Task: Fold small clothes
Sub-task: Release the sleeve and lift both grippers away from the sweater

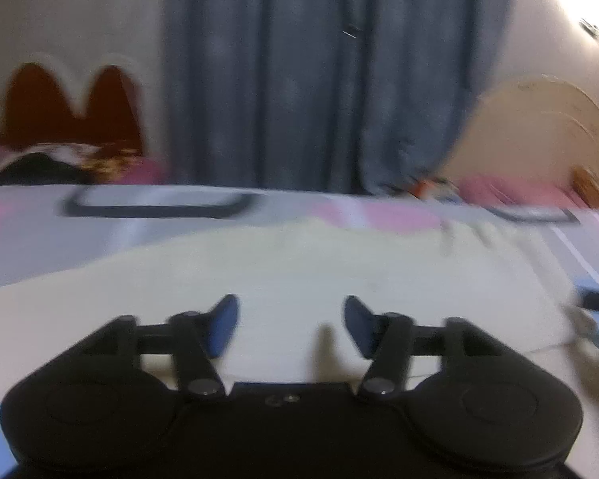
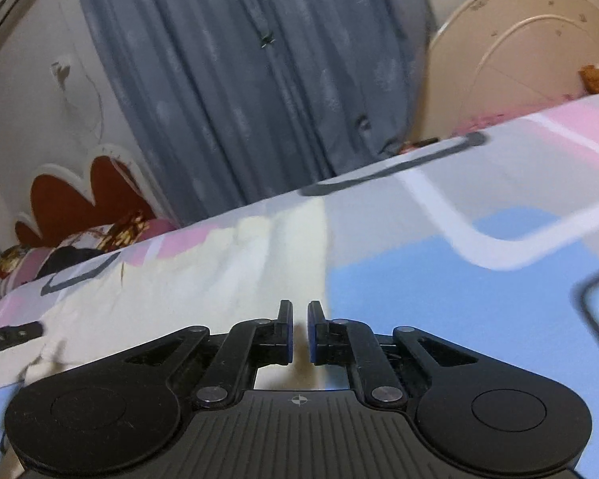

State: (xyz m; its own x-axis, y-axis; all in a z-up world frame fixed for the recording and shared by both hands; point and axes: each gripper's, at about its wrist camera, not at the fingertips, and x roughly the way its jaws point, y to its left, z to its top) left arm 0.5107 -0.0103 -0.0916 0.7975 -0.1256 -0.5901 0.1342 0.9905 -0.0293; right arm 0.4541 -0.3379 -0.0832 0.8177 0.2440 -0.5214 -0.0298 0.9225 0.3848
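Note:
A pale cream garment (image 1: pixel 299 263) lies spread flat on a bed sheet (image 1: pixel 40 239) patterned in pink, blue and grey. My left gripper (image 1: pixel 290 303) hovers low over the garment's near part, its blue pads wide apart and nothing between them. In the right wrist view the garment (image 2: pixel 159 299) lies to the left, and its right edge runs under my right gripper (image 2: pixel 299 307). That gripper's jaws are closed to a thin slit, and I see no cloth between them. The left wrist view is blurred.
A grey curtain (image 1: pixel 319 80) hangs behind the bed. A cream rounded headboard (image 2: pixel 519 60) stands at the right and a red scalloped one (image 2: pixel 84 199) at the left, with pillows (image 2: pixel 80 247) below it. A black bar (image 2: pixel 8 337) juts in at the right wrist view's left edge.

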